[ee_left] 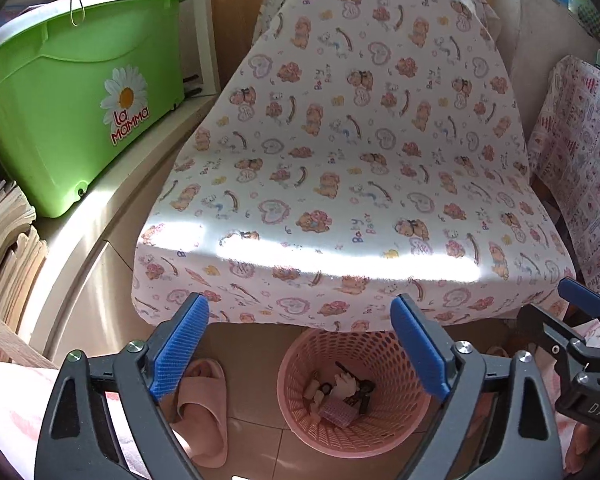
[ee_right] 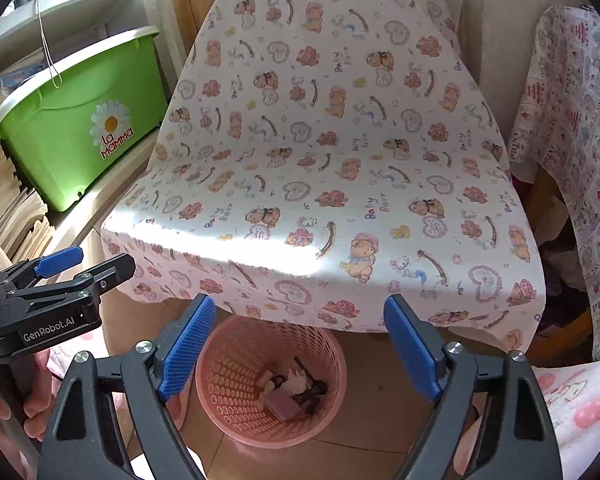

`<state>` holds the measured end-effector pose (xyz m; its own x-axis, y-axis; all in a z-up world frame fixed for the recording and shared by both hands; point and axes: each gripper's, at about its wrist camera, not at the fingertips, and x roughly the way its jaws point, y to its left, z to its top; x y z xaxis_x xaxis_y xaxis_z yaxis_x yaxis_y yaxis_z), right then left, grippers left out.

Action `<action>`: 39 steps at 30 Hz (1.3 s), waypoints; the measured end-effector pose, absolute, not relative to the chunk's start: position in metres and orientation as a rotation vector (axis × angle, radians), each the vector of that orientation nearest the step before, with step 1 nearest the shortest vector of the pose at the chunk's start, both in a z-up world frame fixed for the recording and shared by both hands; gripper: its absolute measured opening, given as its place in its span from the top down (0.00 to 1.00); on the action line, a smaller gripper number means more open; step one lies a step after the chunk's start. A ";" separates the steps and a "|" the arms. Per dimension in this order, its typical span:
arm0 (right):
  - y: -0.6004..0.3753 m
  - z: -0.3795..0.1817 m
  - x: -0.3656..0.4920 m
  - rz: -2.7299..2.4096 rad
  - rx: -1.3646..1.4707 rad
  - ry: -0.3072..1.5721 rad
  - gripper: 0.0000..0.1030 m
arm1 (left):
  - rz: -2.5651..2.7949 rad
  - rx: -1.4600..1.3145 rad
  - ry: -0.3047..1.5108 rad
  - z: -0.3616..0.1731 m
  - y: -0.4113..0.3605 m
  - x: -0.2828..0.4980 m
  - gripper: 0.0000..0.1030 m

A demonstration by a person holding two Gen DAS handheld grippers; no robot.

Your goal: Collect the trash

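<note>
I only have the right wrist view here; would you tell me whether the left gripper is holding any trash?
Observer: No. In the left wrist view the left gripper is open, with nothing between its blue pads.
Operator: Thank you. Is anything lying on the floor beside the pink basket?
Observer: Yes, a pink slipper lies on the tiles next to the pink basket, apart from it.

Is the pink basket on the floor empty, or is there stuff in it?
Not empty. The pink basket stands upright on the floor with a small heap of trash at the bottom; most of it is unfilled.
</note>
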<state>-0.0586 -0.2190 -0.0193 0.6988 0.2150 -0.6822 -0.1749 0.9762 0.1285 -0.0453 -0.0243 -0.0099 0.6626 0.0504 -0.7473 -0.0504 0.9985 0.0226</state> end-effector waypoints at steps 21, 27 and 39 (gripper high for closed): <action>-0.219 -0.006 -0.061 0.173 0.025 0.671 0.00 | 0.055 0.048 0.716 0.010 -0.030 -0.058 0.01; -0.217 -0.007 -0.062 0.174 0.015 0.673 0.00 | 0.063 0.065 0.733 0.005 -0.031 -0.056 0.01; -0.216 -0.009 -0.063 0.172 0.011 0.681 0.00 | 0.059 0.049 0.744 0.002 -0.030 -0.054 0.01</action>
